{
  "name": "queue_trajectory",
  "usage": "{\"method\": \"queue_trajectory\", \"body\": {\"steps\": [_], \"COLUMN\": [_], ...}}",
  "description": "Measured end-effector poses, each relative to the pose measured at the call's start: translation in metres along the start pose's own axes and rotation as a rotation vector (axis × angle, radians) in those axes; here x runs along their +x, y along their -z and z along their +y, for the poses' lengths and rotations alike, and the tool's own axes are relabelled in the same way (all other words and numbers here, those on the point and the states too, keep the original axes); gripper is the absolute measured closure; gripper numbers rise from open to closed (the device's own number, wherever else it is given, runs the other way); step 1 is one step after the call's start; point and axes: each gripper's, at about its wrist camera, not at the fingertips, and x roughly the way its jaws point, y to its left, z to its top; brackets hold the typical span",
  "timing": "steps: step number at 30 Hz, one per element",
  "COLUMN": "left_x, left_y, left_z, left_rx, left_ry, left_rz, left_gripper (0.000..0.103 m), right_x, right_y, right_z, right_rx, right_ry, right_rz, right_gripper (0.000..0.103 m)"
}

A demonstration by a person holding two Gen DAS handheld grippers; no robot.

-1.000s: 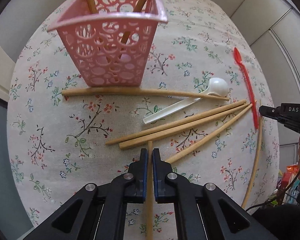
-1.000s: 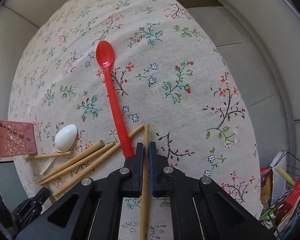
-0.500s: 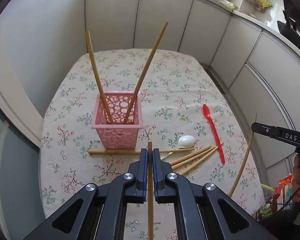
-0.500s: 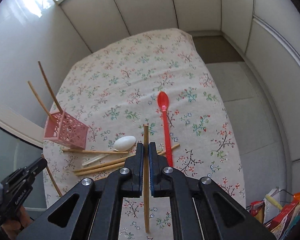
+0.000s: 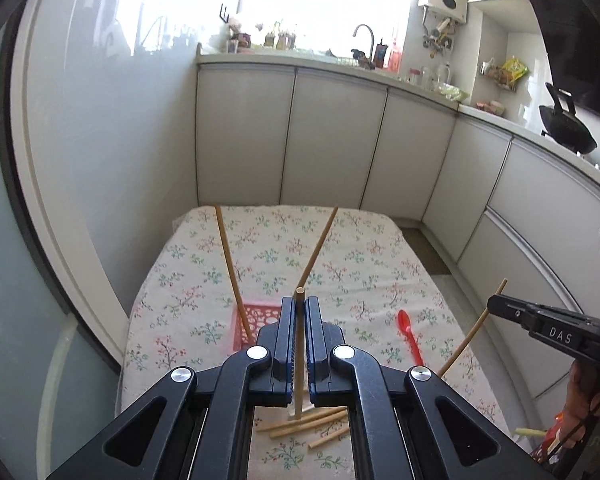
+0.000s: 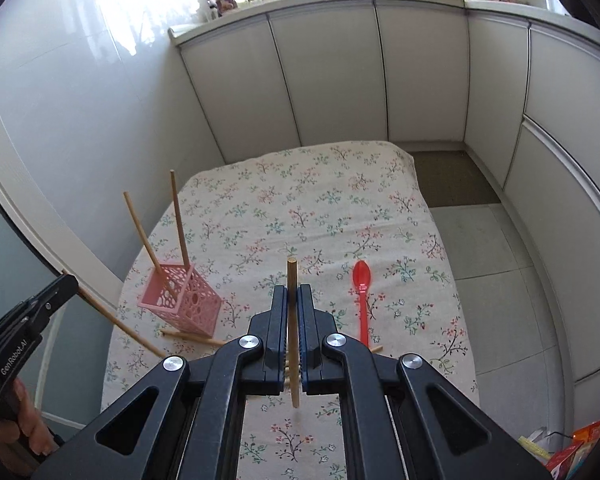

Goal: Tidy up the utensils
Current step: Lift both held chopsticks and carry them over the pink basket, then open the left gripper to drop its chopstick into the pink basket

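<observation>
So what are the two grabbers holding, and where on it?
Each holds one thin wooden chopstick, with a short tip poking out past the fingers. The left gripper pinches the left chopstick; the right gripper pinches the right chopstick.

Both tongs, left [image 5: 299, 306] and right [image 6: 292, 294], have been raised well above the counter [image 6: 300, 208] (chopsticks [image 6: 292, 320] clamped), now low in frame.

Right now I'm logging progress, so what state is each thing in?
Left hand-held gripper: shut on a chopstick, lifted.
Right hand-held gripper: shut on a chopstick, lifted.
Basket: upright, two chopsticks inside.
Red spoon: lying on the table.
Loose chopsticks: lying on the table.
</observation>
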Motion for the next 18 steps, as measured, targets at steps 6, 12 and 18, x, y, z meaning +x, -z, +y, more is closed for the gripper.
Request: {"method": "queue_trajectory", "body": {"steps": [6,12,18], "left_x": [-0.033,-0.045,-0.02], "left_y": [-0.025,-0.041,-0.048], "left_z": [0.004,0.011,0.02], "left_rx": [-0.04,-0.067,-0.071], "left_ry": [-0.019,-0.074,-0.115], "left_rz": [-0.186,-0.303,-0.272], "left_gripper": [0.099,0.099,0.099], "right_x": [-0.016,-0.02,-0.018], "right_y": [-0.015,-0.022,-0.025], "right_z": [0.016,0.028,0.033], "right_rx": [-0.013,-0.02,-0.022], "right_ry": [-0.034,-0.063,-0.076], "right_rz": [-0.067,-0.09,-0.088], "right_gripper": [0.098,0.098,0.098]}}
